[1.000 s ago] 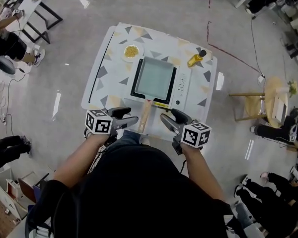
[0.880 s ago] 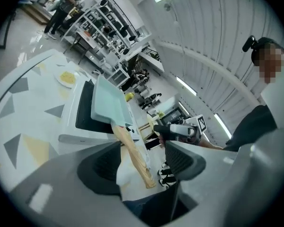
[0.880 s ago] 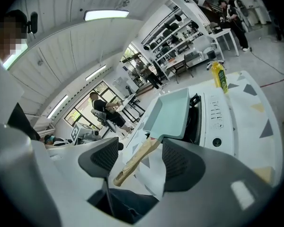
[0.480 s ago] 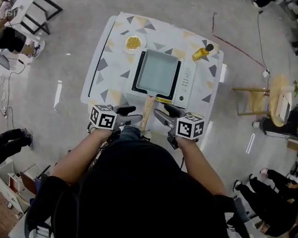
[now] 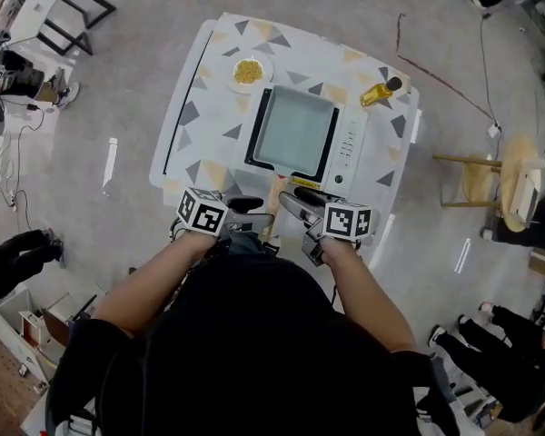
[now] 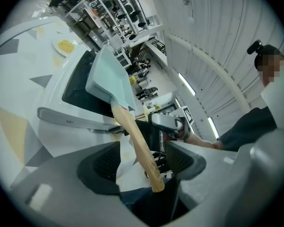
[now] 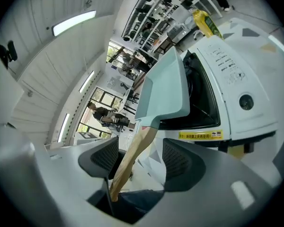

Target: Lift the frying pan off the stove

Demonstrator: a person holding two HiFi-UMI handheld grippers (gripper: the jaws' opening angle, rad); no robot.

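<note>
The patterned table (image 5: 195,125) has bare room along its left side. Its right half is taken by one white stove (image 5: 350,143), which reaches almost to the near edge. Open floor surrounds the table, and a wooden stool (image 5: 477,180) stands well apart to the right.

One rectangular frying pan (image 5: 295,130) sits over the stove's black top. Its single wooden handle (image 5: 274,192) juts out past the near edge of the stove, toward the person. One plate (image 5: 232,73) of yellow food lies at the far side, just left of the stove's far corner. One yellow bottle (image 5: 379,93) lies near the table's far right corner. Neither is touching the pan.

Two grippers meet at the near edge, one on either side of the handle. The left gripper (image 5: 252,210) comes in from the left with its jaws wide apart. In the left gripper view the handle runs through the gap with space showing on both sides, so nothing is clamped. The right gripper (image 5: 291,203) comes in from the right, its jaws just as far apart. In the right gripper view the handle passes between them, close to the pad on the picture's left, and I cannot tell whether it touches that pad.
</note>
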